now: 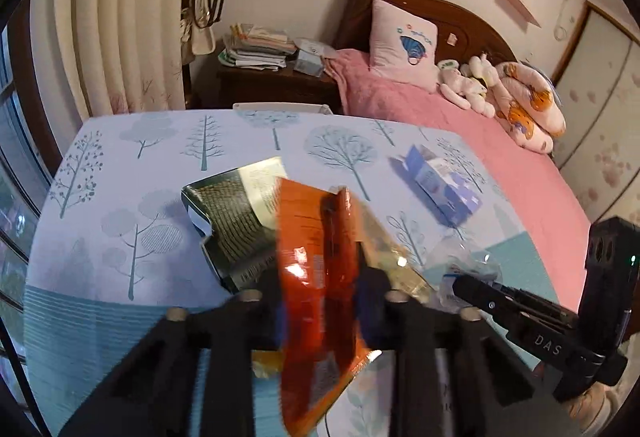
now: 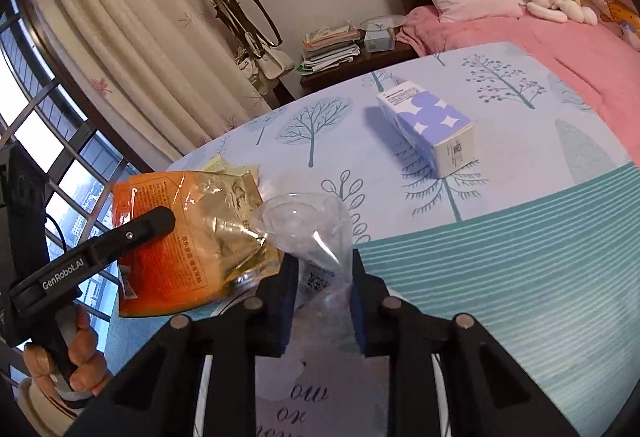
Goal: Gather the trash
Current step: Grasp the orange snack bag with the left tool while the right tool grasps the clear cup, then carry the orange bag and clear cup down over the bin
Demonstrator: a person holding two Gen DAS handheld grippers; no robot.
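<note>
My left gripper [image 1: 320,277] is shut on an orange snack wrapper [image 1: 320,269] and holds it above the tree-print table [image 1: 120,165]. The wrapper also shows in the right wrist view [image 2: 168,237], with the left gripper's finger across it. My right gripper [image 2: 324,277] is shut on a clear plastic bag [image 2: 308,225], seen in the left wrist view [image 1: 464,257] too. A dark green and gold packet [image 1: 232,221] lies on the table behind the orange wrapper. A white and purple carton [image 2: 428,125] lies on its side further back; it also shows in the left wrist view [image 1: 440,181].
A bed with a pink cover [image 1: 460,125] stands beyond the table, with a pillow [image 1: 402,45] and soft toys [image 1: 472,85]. A nightstand with stacked books [image 1: 256,49] is at the back. Curtains and a window [image 2: 60,141] are at the left.
</note>
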